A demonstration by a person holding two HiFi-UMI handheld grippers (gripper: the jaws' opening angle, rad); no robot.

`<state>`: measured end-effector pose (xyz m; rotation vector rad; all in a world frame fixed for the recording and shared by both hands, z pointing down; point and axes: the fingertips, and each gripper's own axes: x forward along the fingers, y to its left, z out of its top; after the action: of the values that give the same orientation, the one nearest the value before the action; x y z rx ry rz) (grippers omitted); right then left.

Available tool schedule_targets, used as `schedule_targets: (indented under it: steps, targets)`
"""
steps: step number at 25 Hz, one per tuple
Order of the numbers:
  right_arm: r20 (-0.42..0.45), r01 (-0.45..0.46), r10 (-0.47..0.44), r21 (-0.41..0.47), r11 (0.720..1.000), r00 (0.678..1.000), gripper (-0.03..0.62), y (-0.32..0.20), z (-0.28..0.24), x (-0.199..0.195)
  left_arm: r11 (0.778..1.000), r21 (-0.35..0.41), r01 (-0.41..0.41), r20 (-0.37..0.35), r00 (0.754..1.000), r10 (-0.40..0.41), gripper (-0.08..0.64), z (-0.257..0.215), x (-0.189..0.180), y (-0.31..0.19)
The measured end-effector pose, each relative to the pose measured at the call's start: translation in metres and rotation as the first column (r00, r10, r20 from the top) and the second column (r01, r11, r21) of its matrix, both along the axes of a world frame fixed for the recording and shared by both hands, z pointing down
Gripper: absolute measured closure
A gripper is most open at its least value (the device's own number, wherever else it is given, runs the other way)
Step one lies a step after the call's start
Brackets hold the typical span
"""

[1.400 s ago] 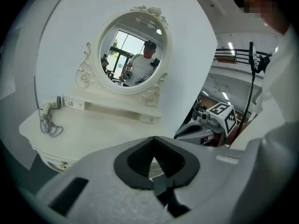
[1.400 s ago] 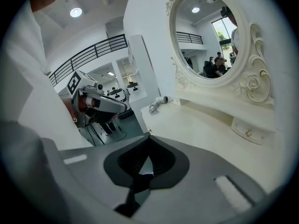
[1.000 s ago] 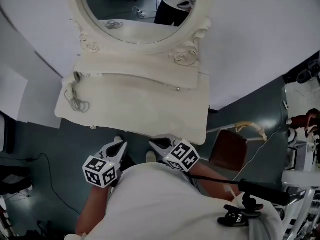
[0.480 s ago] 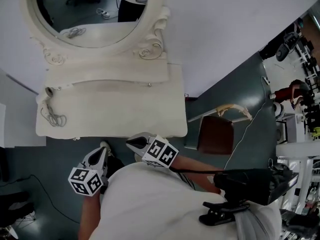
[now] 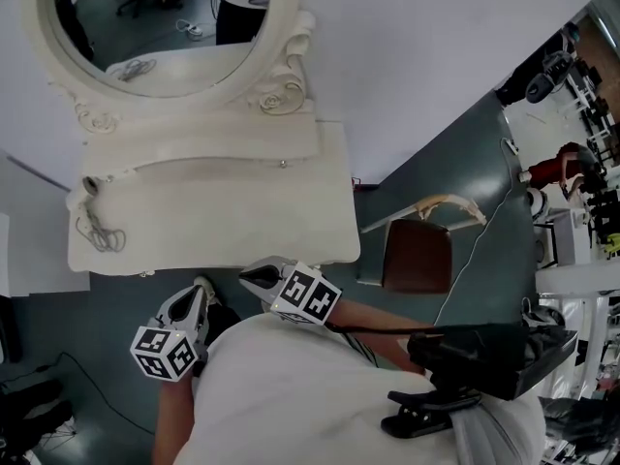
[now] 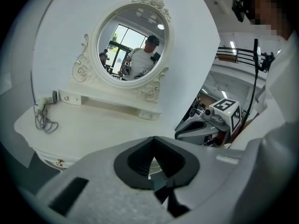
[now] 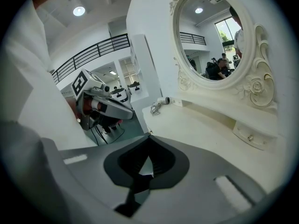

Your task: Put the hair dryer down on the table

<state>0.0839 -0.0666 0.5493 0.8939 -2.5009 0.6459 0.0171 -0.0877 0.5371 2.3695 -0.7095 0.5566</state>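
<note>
A small white hair dryer (image 5: pixel 90 184) lies at the left end of the white vanity table (image 5: pixel 242 211), its cord (image 5: pixel 101 235) coiled beside it. It also shows in the left gripper view, hair dryer (image 6: pixel 46 98), and far off in the right gripper view, hair dryer (image 7: pixel 163 100). My left gripper (image 5: pixel 197 296) hangs shut and empty in front of the table's near edge, close to my body. My right gripper (image 5: pixel 248 277) is shut and empty too, its tip at the table's front edge. Both are well away from the dryer.
An oval mirror (image 5: pixel 165 17) in a carved white frame stands at the back of the table, above a small drawer shelf (image 5: pixel 223 148). A chair with a brown seat (image 5: pixel 417 260) stands right of the table on the dark floor. A black camera rig (image 5: pixel 484 352) hangs at my chest.
The head view has swung so the table now sits further left in the picture. Both grippers stay shut, close to my body, and hardly move.
</note>
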Motion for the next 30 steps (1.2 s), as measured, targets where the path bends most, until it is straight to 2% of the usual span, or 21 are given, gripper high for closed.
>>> schedule_targets:
  steps: [13,30]
  targets:
    - [-0.019,0.024,-0.024,0.007,1.0,1.0,0.595,0.007,0.005,0.002,1.0,-0.013,-0.008,0.026,1.0,0.009,0.558,0.011,0.002,0.006]
    - [-0.027,0.005,-0.005,0.004,1.0,1.0,0.595,0.006,0.014,0.017,1.0,-0.005,-0.003,0.047,0.999,0.003,0.558,0.019,0.007,-0.006]
